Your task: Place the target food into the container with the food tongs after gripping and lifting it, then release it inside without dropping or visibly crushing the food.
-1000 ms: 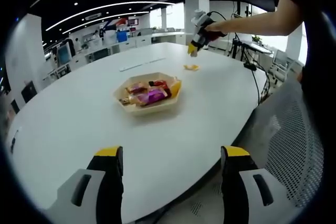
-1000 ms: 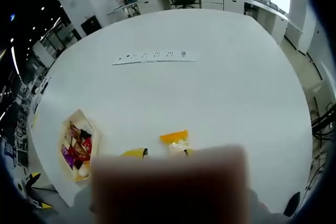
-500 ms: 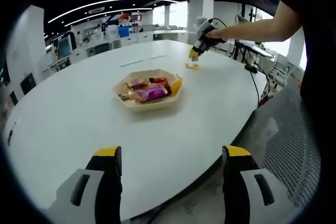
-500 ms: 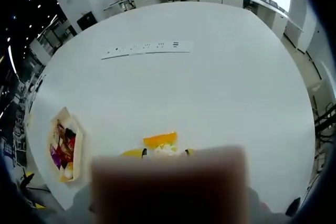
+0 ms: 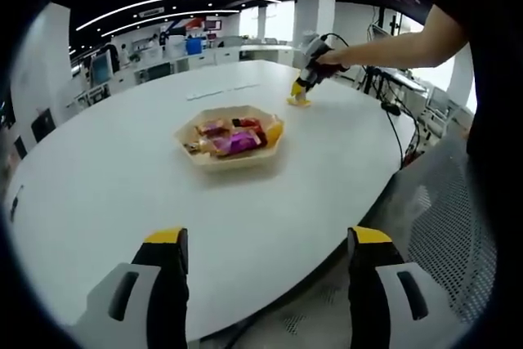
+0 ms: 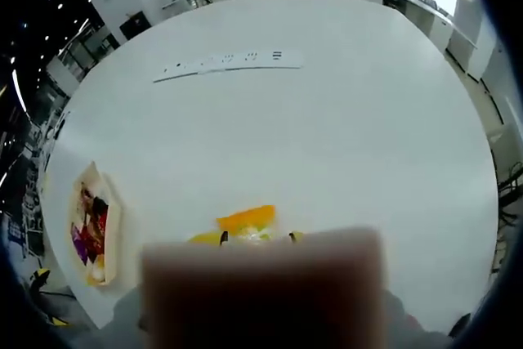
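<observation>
Closing right gripper (image 6: 255,237), jaw gap hidden, gently around small orange-and-white snack packet (image 6: 247,223) near round white table (image 6: 343,120) edge; left gripper (image 5: 265,247) idling wide apart.

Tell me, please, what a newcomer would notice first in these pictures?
A tray of bright snack packets sits mid-table. Beyond it, the right hand-held gripper reaches down over a yellow packet lying on the table apart from the tray.

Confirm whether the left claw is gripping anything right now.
No. The left claw stands open above the near edge of the white table, nothing between its yellow-tipped jaws.
</observation>
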Demonstrator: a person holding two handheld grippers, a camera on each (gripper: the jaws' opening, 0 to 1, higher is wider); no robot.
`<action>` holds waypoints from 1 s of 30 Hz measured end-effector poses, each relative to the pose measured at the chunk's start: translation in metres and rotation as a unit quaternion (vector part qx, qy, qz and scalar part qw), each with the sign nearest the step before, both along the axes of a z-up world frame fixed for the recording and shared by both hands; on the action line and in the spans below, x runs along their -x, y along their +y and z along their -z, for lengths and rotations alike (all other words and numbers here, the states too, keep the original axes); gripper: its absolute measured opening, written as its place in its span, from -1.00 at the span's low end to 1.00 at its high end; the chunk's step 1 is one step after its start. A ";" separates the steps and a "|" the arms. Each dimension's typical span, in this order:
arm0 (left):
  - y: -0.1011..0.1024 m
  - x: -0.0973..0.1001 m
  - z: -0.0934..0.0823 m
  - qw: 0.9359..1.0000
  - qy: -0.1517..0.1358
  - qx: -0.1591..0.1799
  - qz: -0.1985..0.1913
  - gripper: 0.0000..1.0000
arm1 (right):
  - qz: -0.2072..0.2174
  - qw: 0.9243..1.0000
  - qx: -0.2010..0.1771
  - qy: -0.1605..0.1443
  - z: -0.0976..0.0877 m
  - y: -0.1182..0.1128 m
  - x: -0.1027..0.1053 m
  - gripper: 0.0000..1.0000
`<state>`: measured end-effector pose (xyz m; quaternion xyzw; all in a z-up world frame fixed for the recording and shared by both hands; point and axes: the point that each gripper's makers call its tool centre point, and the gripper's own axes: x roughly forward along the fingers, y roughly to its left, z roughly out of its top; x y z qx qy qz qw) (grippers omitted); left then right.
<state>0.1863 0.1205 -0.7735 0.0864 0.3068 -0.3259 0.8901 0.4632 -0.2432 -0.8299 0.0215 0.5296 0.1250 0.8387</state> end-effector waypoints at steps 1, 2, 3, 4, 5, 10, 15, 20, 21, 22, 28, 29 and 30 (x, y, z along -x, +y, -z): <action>0.000 0.000 -0.001 1.000 -0.001 0.001 -0.001 0.56 | 0.000 1.000 -0.002 0.003 0.002 0.001 0.001 -0.42; 0.000 -0.001 -0.001 1.000 -0.002 0.002 -0.002 0.57 | -0.002 1.000 0.001 0.004 0.003 0.002 0.002 -0.43; 0.000 -0.001 -0.001 1.000 -0.003 0.002 -0.003 0.59 | -0.007 1.000 0.008 0.001 0.000 0.002 0.001 -0.44; 0.000 -0.001 -0.001 1.000 -0.003 0.002 -0.003 0.59 | -0.009 1.000 0.008 -0.002 0.000 0.002 0.000 -0.45; 0.000 0.000 -0.001 1.000 -0.003 0.003 -0.003 0.59 | -0.011 1.000 0.012 0.000 0.000 0.001 0.001 -0.47; -0.001 0.000 -0.001 1.000 -0.004 0.003 -0.002 0.60 | -0.021 0.999 0.032 -0.008 -0.001 -0.002 0.002 -0.57; -0.001 0.000 -0.002 1.000 -0.008 0.000 0.000 0.59 | -0.019 0.999 0.036 -0.007 0.000 -0.004 0.003 -0.62; 0.000 -0.001 -0.002 1.000 -0.010 0.001 -0.002 0.59 | -0.012 1.000 0.026 -0.011 -0.002 -0.002 0.007 -0.65; 0.000 -0.001 -0.002 1.000 -0.010 0.001 -0.002 0.59 | -0.013 1.000 0.026 -0.011 -0.003 -0.001 0.008 -0.66; 0.000 -0.001 -0.002 1.000 -0.009 0.001 -0.002 0.58 | -0.014 1.000 0.026 -0.010 -0.004 -0.001 0.009 -0.66; -0.001 0.001 -0.001 1.000 -0.004 0.002 0.002 0.57 | -0.014 0.999 0.024 -0.017 -0.029 -0.003 0.011 -0.66; -0.001 0.000 -0.001 1.000 -0.005 0.002 0.002 0.57 | -0.014 0.999 0.022 -0.018 -0.031 -0.003 0.012 -0.66; -0.001 0.000 -0.002 1.000 -0.006 0.002 0.002 0.56 | -0.016 0.999 0.022 -0.020 -0.039 -0.002 0.012 -0.66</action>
